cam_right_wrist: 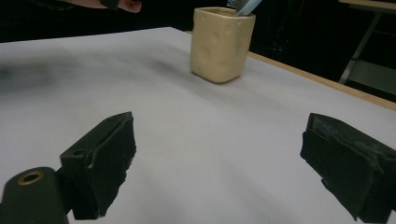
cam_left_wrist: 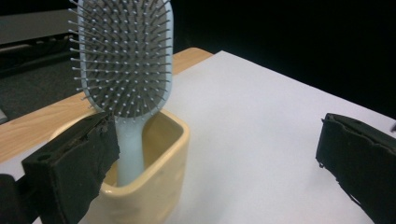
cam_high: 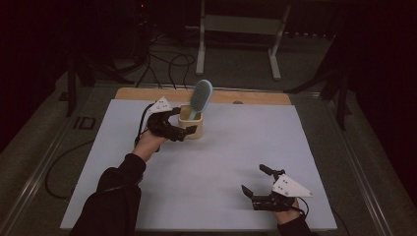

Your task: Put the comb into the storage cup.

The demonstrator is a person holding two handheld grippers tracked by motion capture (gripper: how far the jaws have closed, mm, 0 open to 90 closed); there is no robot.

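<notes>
The left gripper (cam_high: 183, 124) stood spread beside the cream cup (cam_high: 192, 127) holding an upright blue hairbrush (cam_high: 200, 96) in the high view, one jaw against the cup's rim in its own view, while the right gripper (cam_right_wrist: 219, 163) gaped over bare white sheet (cam_right_wrist: 196, 140).

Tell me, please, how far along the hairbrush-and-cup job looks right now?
Looks done: the hairbrush stands handle-down in the yellow cup. In hand: nothing; the left tongs sit open beside the cup, apparently around it. Left: seemingly only pulling away; the right tongs rest open, near the table's front edge.
</notes>
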